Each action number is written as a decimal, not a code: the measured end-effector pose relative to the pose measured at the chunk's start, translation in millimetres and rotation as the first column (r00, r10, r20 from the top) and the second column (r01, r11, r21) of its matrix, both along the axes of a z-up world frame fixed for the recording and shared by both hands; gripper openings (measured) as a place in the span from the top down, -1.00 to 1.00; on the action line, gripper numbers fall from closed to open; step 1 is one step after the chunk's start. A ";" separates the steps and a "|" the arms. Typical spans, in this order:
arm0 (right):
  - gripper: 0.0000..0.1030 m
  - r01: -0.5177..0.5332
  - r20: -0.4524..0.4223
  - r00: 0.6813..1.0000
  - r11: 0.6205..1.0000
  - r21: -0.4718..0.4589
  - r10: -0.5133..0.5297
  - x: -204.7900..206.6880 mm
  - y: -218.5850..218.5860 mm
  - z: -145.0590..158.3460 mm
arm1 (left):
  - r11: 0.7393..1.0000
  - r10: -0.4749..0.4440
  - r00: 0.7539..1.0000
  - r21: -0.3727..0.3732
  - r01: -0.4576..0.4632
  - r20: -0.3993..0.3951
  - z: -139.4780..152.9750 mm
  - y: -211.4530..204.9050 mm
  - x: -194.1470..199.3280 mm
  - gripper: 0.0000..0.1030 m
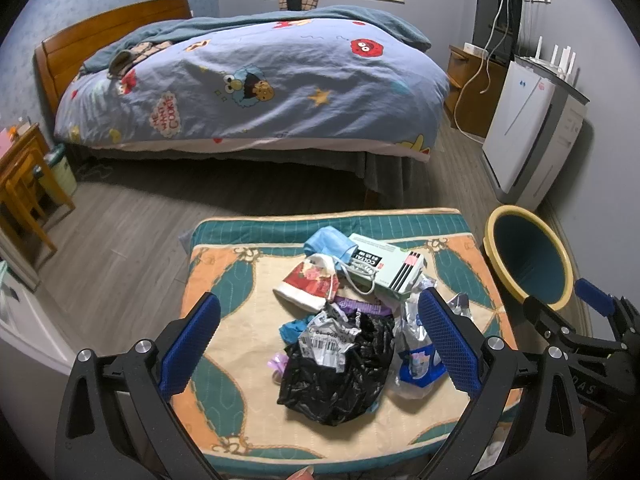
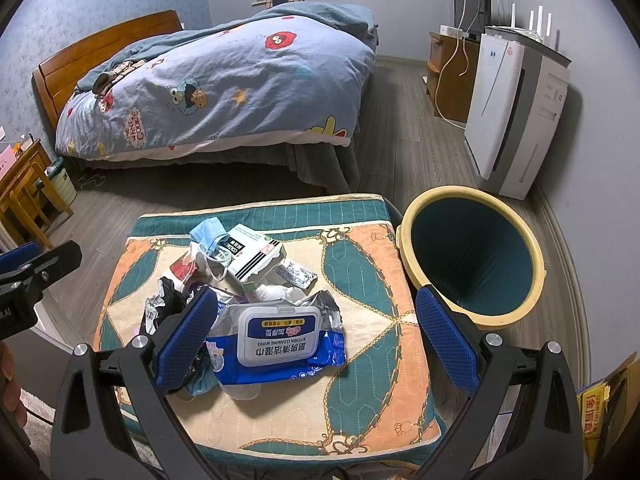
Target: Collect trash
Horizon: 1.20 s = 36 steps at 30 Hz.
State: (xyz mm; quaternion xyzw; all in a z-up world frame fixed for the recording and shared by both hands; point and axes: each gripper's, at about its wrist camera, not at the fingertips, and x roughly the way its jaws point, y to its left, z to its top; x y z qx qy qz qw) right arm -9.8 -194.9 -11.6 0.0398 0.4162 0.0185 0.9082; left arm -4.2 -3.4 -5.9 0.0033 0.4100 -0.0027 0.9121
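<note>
A pile of trash lies on a padded stool: a crumpled black plastic bag, a blue wet-wipes pack, a pale green carton, a blue face mask and a red-and-white wrapper. My left gripper is open above the black bag. My right gripper is open above the wipes pack. A blue bin with a yellow rim stands open to the right of the stool.
A bed with a cartoon duvet fills the back. A white air purifier and a wooden TV cabinet stand along the right wall. A wooden side table is at the left. Wood floor lies between bed and stool.
</note>
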 end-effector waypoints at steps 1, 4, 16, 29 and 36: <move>-0.89 0.001 -0.001 1.000 1.000 0.000 -0.001 -0.1 0.0 -0.7 | 1.000 -0.002 1.000 0.000 0.002 0.000 0.3 0.8 -0.1 -0.90; -0.89 0.001 -0.011 1.000 1.000 -0.001 -0.001 -1.8 0.8 -9.0 | 1.000 -0.011 1.000 -0.019 0.012 0.022 -2.2 -0.4 -3.5 -0.90; -0.89 -0.056 -0.153 0.986 0.996 0.068 0.066 17.7 28.0 -42.3 | 0.998 0.038 0.999 -0.042 -0.039 -0.012 -10.2 17.2 0.2 -0.90; 0.02 -0.156 -0.325 0.928 0.983 0.100 0.181 33.3 80.8 -98.7 | 0.998 0.059 0.997 -0.029 -0.061 -0.058 -27.2 37.4 12.5 -0.89; 0.47 -0.137 -0.298 0.938 0.978 0.156 0.178 29.5 66.5 -85.3 | 1.000 0.016 0.992 -0.016 -0.018 -0.126 -49.6 26.3 16.9 -0.84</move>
